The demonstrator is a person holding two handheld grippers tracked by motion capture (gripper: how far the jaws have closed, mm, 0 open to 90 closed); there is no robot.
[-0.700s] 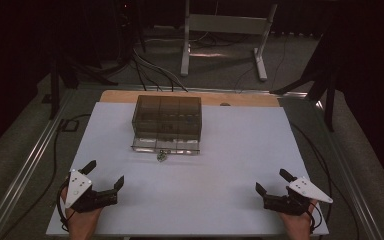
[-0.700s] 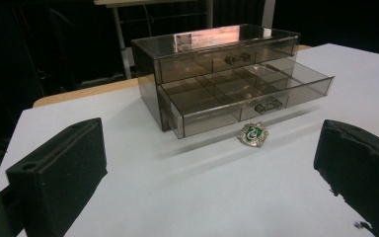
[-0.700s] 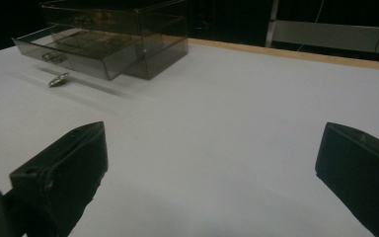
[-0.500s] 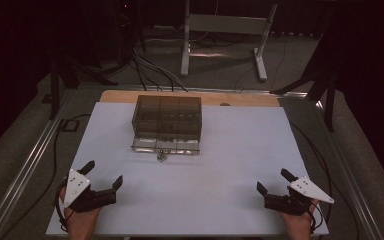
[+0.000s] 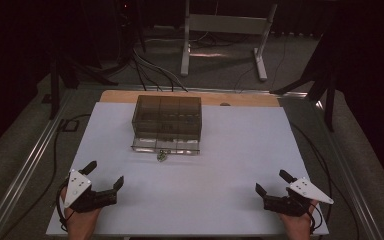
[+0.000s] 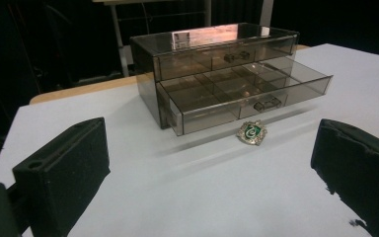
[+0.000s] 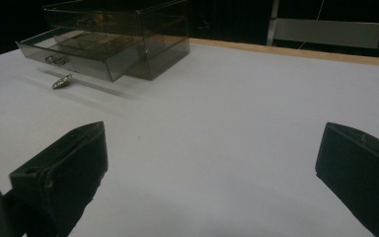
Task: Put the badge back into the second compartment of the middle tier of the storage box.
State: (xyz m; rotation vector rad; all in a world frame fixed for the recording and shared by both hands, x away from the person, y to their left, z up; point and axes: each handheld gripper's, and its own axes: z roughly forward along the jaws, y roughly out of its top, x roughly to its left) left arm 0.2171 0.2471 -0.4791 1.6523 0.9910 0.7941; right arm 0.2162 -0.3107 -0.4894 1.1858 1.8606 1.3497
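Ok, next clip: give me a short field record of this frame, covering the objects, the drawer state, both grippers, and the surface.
surface: white table top
organizer: smoky clear drawer box, far centre of the table
lower drawer: pulled out, compartments look empty
upper drawer: closed
loose item: small green and silver crest badge, on the table just in front of the open drawer
left gripper: open, holding nothing, near left corner
right gripper: open, holding nothing, near right corner

Counter (image 5: 230, 150): you face a white top with a bare wooden strip (image 5: 250, 99) along its far edge.
Floor (image 5: 230, 70): grey, cables (image 5: 150, 70) trailing.
Far side: a white metal stand (image 5: 225, 30).
Light: dim, dark surroundings.
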